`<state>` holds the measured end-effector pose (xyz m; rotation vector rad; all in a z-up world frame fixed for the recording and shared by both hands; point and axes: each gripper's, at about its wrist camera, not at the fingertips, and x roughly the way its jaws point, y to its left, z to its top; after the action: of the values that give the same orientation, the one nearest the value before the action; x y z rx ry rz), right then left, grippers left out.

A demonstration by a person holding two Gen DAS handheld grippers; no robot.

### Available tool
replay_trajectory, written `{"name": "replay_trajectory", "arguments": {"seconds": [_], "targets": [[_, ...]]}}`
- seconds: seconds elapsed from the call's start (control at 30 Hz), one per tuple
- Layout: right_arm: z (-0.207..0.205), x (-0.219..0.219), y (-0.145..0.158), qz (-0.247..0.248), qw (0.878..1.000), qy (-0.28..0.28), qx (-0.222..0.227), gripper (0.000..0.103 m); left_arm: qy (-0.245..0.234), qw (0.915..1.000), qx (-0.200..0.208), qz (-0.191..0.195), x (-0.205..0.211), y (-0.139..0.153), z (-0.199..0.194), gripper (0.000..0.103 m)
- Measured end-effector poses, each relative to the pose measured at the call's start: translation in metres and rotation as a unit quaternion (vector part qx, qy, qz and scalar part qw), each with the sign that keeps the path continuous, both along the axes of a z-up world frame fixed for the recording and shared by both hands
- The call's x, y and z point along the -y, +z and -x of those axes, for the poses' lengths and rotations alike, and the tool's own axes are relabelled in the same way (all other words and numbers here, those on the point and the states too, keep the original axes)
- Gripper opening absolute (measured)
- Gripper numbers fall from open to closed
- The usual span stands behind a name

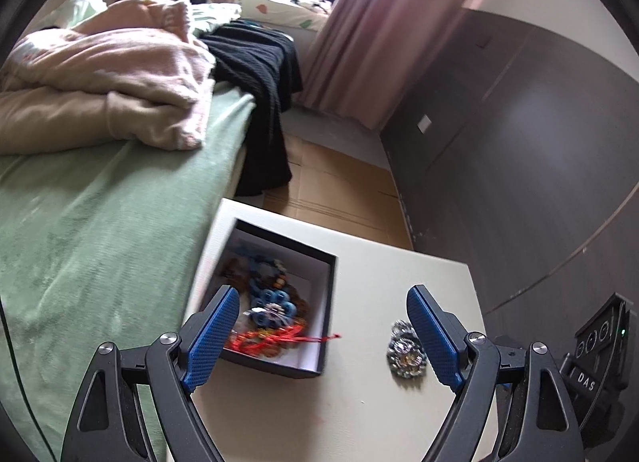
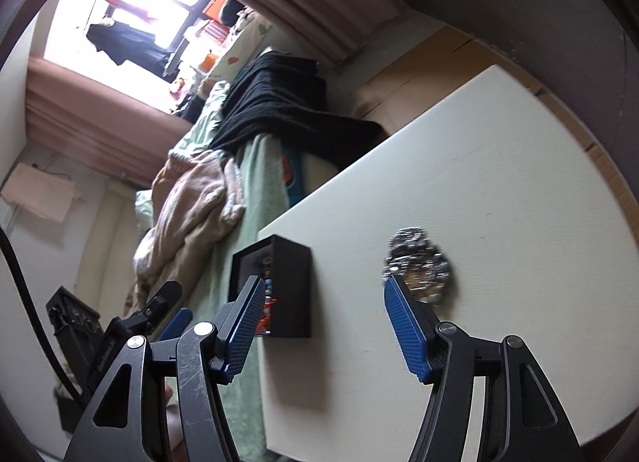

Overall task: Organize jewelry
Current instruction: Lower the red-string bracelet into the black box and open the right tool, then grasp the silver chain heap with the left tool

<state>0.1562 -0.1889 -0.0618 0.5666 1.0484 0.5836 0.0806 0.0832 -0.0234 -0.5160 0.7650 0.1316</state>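
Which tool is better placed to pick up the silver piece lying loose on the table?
Right, probably. The sparkly silver metal bracelet lies just past the right tool, beside its right fingertip. The left tool is also open, but faces the gap between the black box and the bracelet.

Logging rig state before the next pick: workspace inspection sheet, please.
Surface: white board, mostly bare.
Job's things: black box open, holding blue beads and a red cord piece; silver bracelet loose on the board, outside the box.
Clutter: nothing seen on the board.
Grippers: left gripper open, empty; right gripper open, empty.
Cables: black cable at left edge of right wrist view.
Surroundings: bed with green sheet, pink blanket, black knit throw, curtains.
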Motion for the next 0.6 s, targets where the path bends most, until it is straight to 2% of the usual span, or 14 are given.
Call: {"name": "replay_trajectory", "arguments": {"seconds": [0.2,0.3,0.4,0.57,0.6], "targets": [[0.000,0.025,0.000,0.020,1.000,-0.018,-0.006,0.063,-0.029,0.9994,-0.004,-0.018,0.029,-0.005,-0.009,0.084],[0.000,0.033,0.000,0.035,0.999,-0.028,-0.009,0.063,-0.047,0.9985,-0.012,-0.025,0.044,-0.011,-0.016,0.077],[-0.001,0.045,-0.001,0.040,0.998,-0.036,-0.015,0.063,-0.067,0.9970,-0.021,-0.033,0.059,-0.017,-0.025,0.068],[-0.007,0.064,-0.004,0.035,0.997,-0.054,-0.029,0.063,-0.093,0.9945,-0.037,-0.031,0.079,-0.029,-0.037,0.044],[-0.008,0.068,-0.004,0.033,0.997,-0.058,-0.031,0.063,-0.098,0.9939,-0.042,-0.029,0.083,-0.032,-0.040,0.042]]}}
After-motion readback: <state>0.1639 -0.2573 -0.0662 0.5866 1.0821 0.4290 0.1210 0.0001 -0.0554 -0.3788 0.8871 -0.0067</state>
